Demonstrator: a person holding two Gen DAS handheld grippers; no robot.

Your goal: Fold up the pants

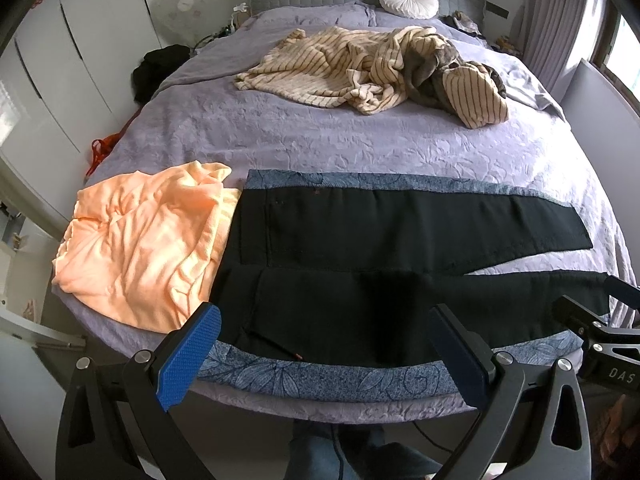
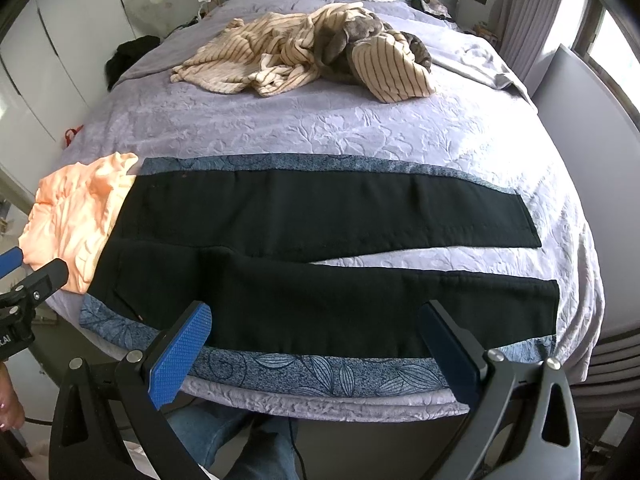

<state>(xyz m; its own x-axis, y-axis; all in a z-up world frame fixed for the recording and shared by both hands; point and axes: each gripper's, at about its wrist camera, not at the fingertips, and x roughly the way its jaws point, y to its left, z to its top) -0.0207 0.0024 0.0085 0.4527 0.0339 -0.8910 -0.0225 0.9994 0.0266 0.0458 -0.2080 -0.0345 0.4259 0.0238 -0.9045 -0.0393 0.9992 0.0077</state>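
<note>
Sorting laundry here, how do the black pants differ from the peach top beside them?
The black pants lie flat with legs spread; the peach top is crumpled. The pants stretch across a blue cloth; the top sits bunched at their waist end. Both lie on the bed.

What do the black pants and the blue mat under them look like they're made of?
The black pants look like a matte woven fabric, perhaps a suiting or twill: they lie flat, show no sheen, and have stitched seams. The exact fibre cannot be told. The blue mat looks like thin printed cloth or felt: a speckled blue surface with drawn leaf outlines, lying flat on the embossed lilac bedspread.
</note>
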